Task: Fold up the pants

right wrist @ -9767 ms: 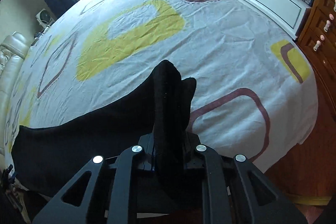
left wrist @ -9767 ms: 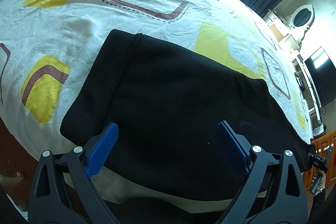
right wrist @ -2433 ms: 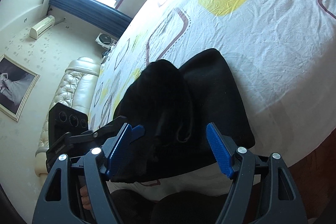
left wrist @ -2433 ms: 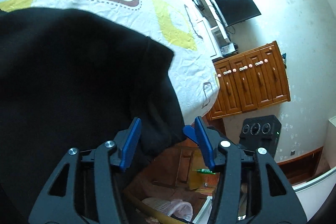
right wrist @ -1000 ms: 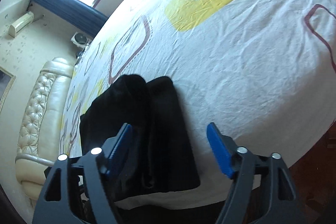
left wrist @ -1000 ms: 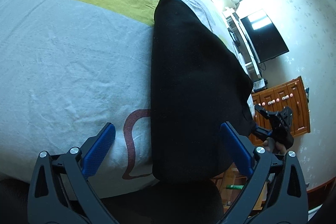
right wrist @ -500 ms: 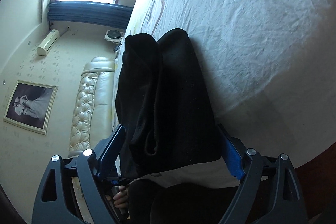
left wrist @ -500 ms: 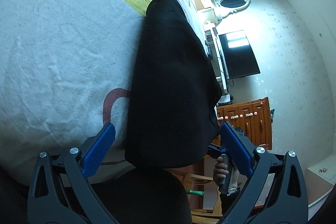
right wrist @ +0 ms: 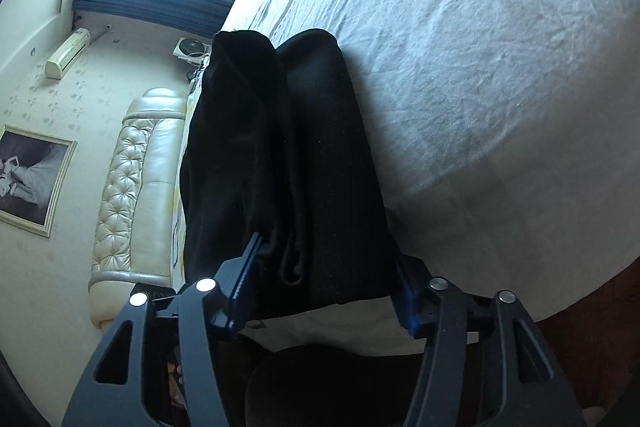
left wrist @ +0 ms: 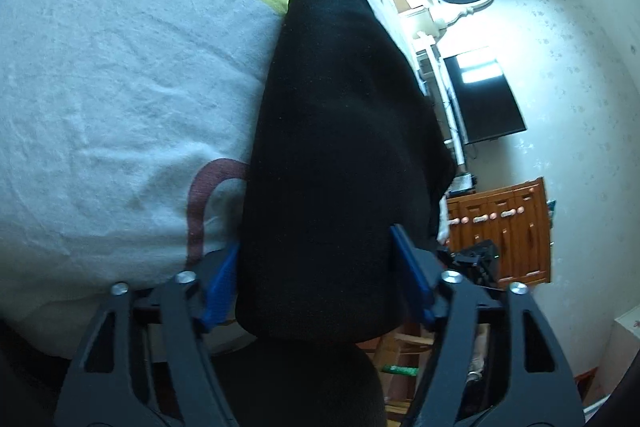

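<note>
The black pants (left wrist: 336, 147) lie folded into a thick stack near the bed's edge, also in the right wrist view (right wrist: 288, 163). My left gripper (left wrist: 316, 271) has its blue fingers on either side of one end of the stack, closed against it. My right gripper (right wrist: 326, 279) has its blue fingers on either side of the other end, one finger pressed into the folds. Both hold the stack by its thickness.
The bed sheet (left wrist: 100, 87), white with yellow and maroon shapes, also fills the right wrist view (right wrist: 500, 67). A wooden cabinet (left wrist: 516, 231) and a wall TV (left wrist: 480, 99) stand beyond the bed. A cream padded headboard (right wrist: 136, 187) is at the left.
Both grippers have moved in onto the ends of the folded pants and their fingers have closed from wide open to gripping the stack.
</note>
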### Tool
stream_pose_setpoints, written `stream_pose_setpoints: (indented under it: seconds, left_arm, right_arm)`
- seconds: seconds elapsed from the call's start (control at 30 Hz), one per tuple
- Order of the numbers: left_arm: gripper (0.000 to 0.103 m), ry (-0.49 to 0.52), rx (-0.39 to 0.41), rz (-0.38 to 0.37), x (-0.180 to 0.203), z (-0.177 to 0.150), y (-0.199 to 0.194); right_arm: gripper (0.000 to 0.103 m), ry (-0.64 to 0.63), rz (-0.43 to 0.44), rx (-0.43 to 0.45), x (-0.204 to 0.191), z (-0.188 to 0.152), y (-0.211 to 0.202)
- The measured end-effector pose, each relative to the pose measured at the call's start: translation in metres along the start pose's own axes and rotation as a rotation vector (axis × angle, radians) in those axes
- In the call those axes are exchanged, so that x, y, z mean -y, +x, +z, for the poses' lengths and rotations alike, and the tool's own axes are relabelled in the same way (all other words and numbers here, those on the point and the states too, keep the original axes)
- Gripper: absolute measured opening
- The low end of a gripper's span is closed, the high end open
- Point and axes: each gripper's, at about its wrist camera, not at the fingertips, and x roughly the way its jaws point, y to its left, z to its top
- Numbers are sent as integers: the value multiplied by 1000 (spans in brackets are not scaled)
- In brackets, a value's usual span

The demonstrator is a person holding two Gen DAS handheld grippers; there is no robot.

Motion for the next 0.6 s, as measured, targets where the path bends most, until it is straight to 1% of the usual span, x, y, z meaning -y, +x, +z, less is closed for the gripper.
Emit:
stream_pose_setpoints:
  seconds: [0.03, 0.07, 0.2, 0.3, 0.6]
  left_arm:
    - [61, 4, 1, 9, 1, 1, 0]
    - [56, 5, -4, 29, 2, 1, 0]
    - [49, 32, -9, 102, 12, 1, 0]
    - [46, 60, 3, 131, 18, 0, -2]
    - [41, 123, 22, 181, 28, -1, -4]
  right_arm:
    - [51, -12, -4, 7, 0, 0, -1]
    - [49, -23, -7, 12, -3, -1, -1]
    - [49, -22, -5, 12, -3, 0, -1]
    - [49, -29, -5, 20, -9, -1, 2]
    - [49, -39, -7, 36, -9, -3, 1]
